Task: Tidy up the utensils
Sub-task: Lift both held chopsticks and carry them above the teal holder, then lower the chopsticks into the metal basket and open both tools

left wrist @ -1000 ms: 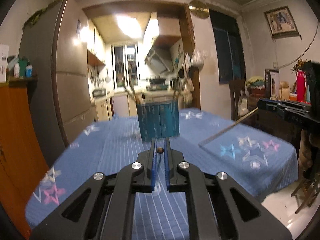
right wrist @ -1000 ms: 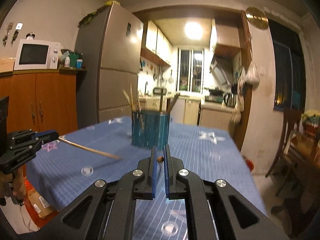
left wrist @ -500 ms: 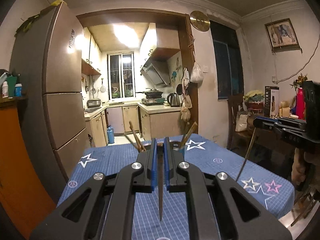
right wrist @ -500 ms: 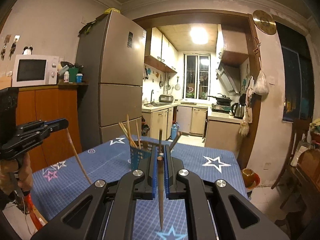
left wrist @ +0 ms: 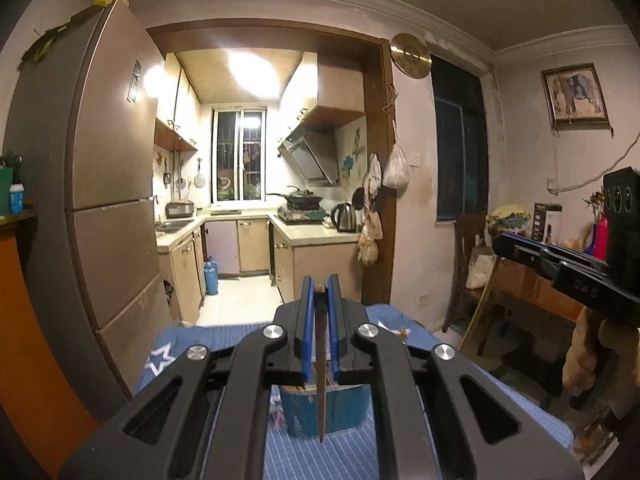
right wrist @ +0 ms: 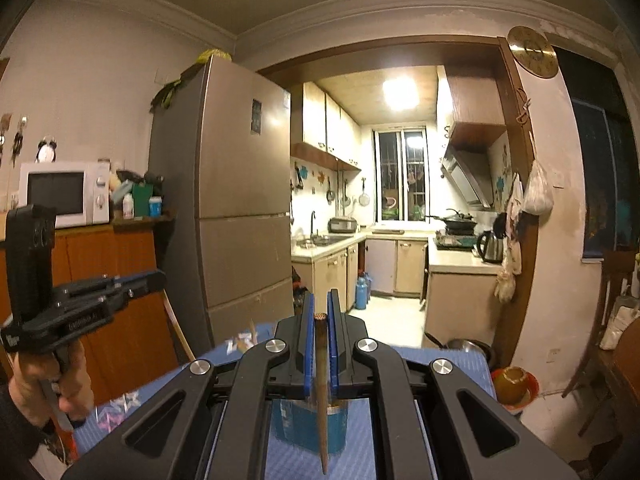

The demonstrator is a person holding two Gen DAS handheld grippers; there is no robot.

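Observation:
My left gripper (left wrist: 320, 280) is shut on the top of a dark wooden chopstick (left wrist: 321, 364) that hangs point down. Its tip is in front of the blue utensil holder (left wrist: 340, 412) on the blue star-patterned tablecloth (left wrist: 240, 336). My right gripper (right wrist: 320, 298) is shut on a second brown chopstick (right wrist: 321, 384), also hanging point down over the same holder (right wrist: 296, 424). Each gripper shows in the other's view: the right one (left wrist: 500, 245) with its pale stick (left wrist: 478, 312), the left one (right wrist: 160, 276) with its stick (right wrist: 176, 328). Several sticks stand in the holder.
A tall fridge (left wrist: 112, 220) and an orange cabinet (right wrist: 120, 280) with a microwave (right wrist: 64, 194) stand to the left of the table. Behind the table a doorway opens into the kitchen (left wrist: 256, 240). A wooden chair (left wrist: 468, 272) and a bowl on the floor (right wrist: 514, 384) are to the right.
Both grippers have risen well above the table. The chopsticks, first pointing level, now hang point down. The holder has dropped to the bottom of both views.

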